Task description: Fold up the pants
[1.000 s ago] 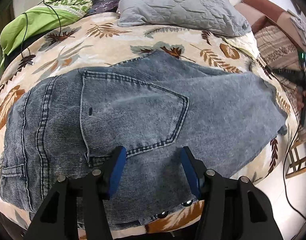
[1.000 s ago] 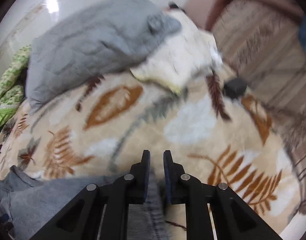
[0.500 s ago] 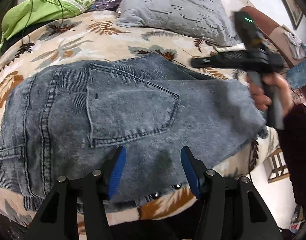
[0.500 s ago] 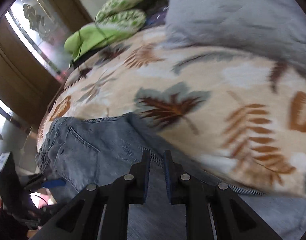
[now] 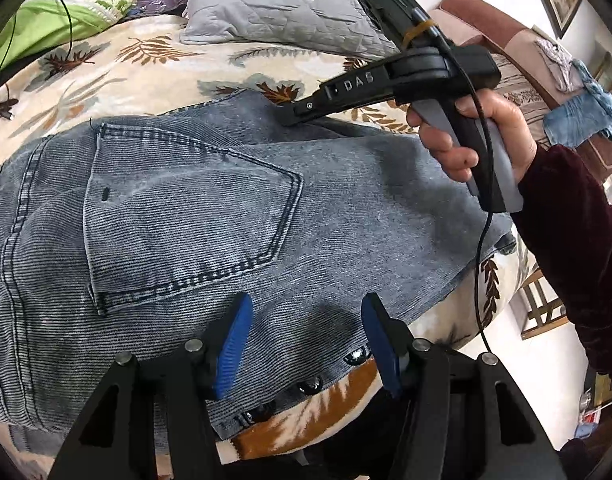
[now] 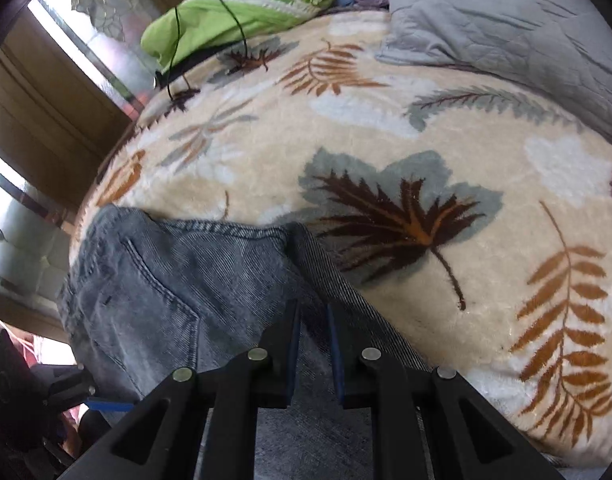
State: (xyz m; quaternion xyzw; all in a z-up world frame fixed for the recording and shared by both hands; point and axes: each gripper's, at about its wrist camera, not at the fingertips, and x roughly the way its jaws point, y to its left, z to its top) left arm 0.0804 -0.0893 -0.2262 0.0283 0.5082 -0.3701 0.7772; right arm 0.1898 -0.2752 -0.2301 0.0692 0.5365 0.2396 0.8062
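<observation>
The right gripper [image 6: 312,344], pressed together, should press flat beside the back pocket [image 5: 186,216] of the jeans [image 5: 346,208], while the left gripper [image 5: 302,344], spread above the near hem, should pinch only once the fold lies even.

The only readable text is "DAS", in raised letters on the black side arm of the right tool [image 5: 294,114], seen from the left wrist view; no other writing, number or label can be made out anywhere else
</observation>
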